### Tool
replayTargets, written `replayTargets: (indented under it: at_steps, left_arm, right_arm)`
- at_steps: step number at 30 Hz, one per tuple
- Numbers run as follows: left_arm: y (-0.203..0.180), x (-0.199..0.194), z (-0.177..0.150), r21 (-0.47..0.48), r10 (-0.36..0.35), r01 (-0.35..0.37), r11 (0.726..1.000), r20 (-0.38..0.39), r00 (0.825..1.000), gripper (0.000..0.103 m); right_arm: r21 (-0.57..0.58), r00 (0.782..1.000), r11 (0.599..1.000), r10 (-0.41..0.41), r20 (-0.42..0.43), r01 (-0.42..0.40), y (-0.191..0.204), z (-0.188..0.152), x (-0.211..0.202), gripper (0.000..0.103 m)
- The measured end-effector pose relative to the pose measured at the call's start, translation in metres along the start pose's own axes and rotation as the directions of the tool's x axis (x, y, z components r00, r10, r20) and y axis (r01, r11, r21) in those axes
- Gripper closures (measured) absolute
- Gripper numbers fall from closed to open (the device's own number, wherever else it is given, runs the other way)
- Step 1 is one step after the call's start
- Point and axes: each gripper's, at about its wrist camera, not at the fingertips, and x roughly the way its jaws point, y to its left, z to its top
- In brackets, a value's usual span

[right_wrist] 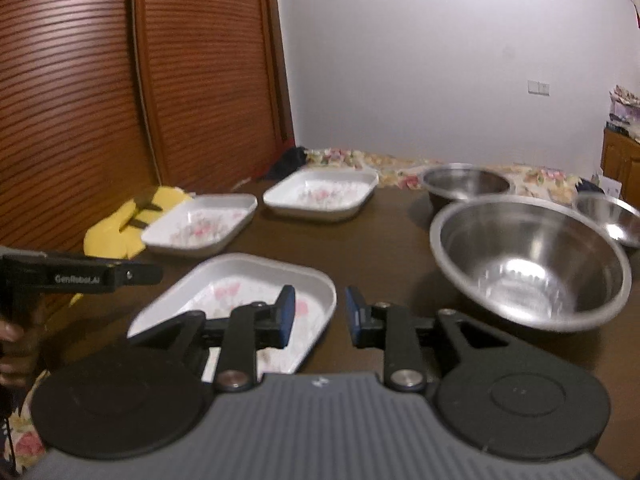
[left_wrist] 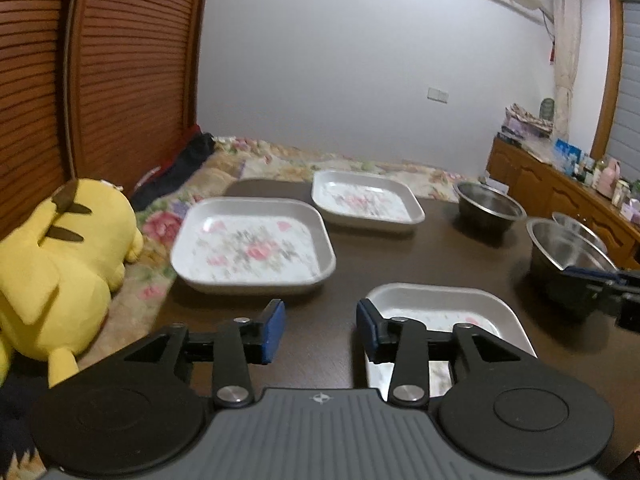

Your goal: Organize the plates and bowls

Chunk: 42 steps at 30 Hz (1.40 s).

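Steel bowls (right_wrist: 528,256) and floral plates (left_wrist: 252,244) are lying unstacked across the desk (left_wrist: 400,256); left hand-held gripper (left_wrist: 320,326) and right hand-held gripper (right_wrist: 320,316) are hovering part-open, empty.

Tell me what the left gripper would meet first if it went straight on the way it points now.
Probably bare table: the left gripper, jaws open and empty, aims down at the dark gap between the nearest floral plate on its right and the bigger-looking floral plate ahead on its left. Depth is unclear.

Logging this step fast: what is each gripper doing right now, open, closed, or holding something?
Left gripper: open, nothing between its blue pads.
Right gripper: open, empty, above the dark brown table.
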Motion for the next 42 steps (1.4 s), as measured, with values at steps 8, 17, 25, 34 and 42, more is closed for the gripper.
replayTargets:
  at_steps: [8,17,25,34,42]
  left_arm:
    - [0.023,0.005,0.027,0.004,0.04,-0.04,0.999,0.041,0.998,0.048]
    - [0.054,0.029,0.043,0.0,0.093,-0.093,0.996,0.043,0.995,0.044]
    - [0.086,0.061,0.049,-0.036,0.122,-0.121,0.992,0.01,0.993,0.044]
    - [0.11,0.088,0.053,-0.058,0.128,-0.129,0.99,-0.018,0.992,0.044]
    - [0.121,0.1,0.049,-0.069,0.115,-0.118,0.991,-0.045,0.992,0.057]
  right_arm:
    - [-0.041,0.997,0.996,0.078,0.006,-0.078,0.015,0.04,0.022,0.072]
    - [-0.071,0.988,0.986,0.149,-0.043,-0.152,0.037,0.056,0.063,0.072]
    - [-0.079,0.973,0.976,0.194,-0.129,-0.205,0.05,0.067,0.101,0.072]
    - [-0.061,0.951,0.971,0.21,-0.226,-0.229,0.057,0.079,0.151,0.072]
    - [-0.018,0.927,0.969,0.229,-0.298,-0.245,0.063,0.074,0.183,0.072]
